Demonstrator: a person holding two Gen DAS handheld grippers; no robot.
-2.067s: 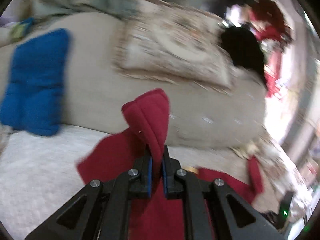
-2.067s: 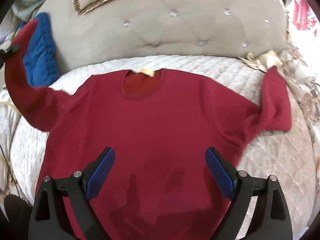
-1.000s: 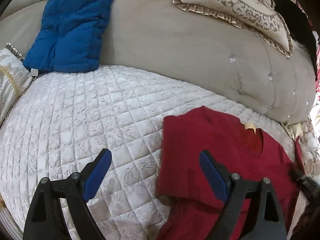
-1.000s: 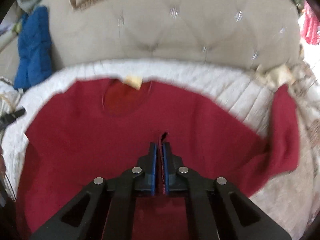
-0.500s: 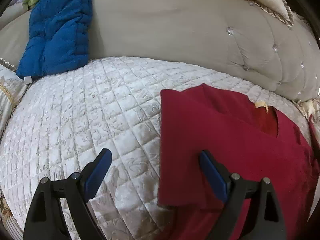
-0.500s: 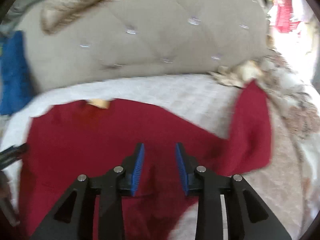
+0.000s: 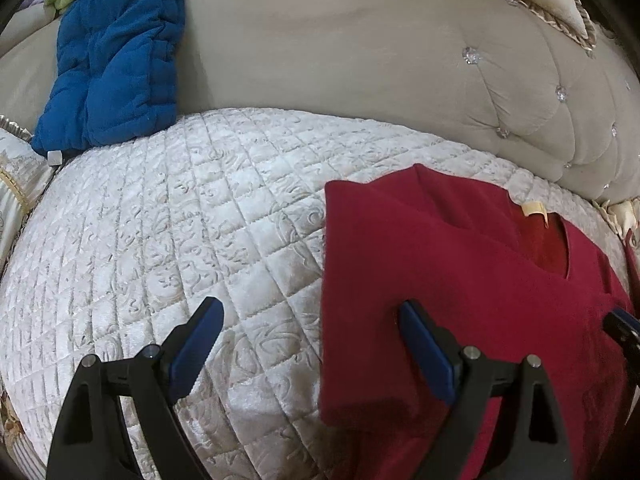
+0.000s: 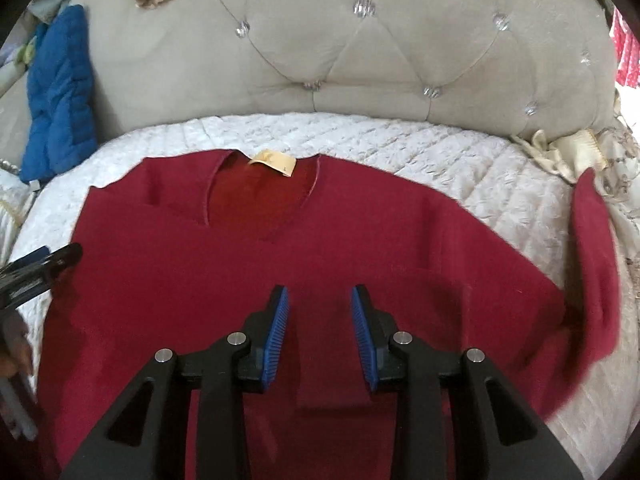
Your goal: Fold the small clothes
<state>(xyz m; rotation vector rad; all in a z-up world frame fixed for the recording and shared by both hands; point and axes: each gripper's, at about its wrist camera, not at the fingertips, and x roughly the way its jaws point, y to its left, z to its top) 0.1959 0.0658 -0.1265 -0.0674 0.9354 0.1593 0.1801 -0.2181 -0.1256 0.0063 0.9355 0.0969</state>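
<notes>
Quilted cream bedspread (image 7: 180, 220) carried the dark red knit sweater (image 8: 280, 264), left sleeve folded in. Your left gripper (image 7: 310, 350) gaped wide; your right gripper (image 8: 320, 332) hovered parted, both holding nothing.

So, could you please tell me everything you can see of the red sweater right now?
The red sweater is a plain dark red, soft-looking knit with a V neckline and a yellowish label at the collar. It lies front up on the white quilted bedcover, collar toward the tufted headboard. Its sleeve nearer the left tool is folded in across the chest; the other sleeve lies out toward the bed's edge. Both tools are open, the right tool above its middle, gripping nothing.
</notes>
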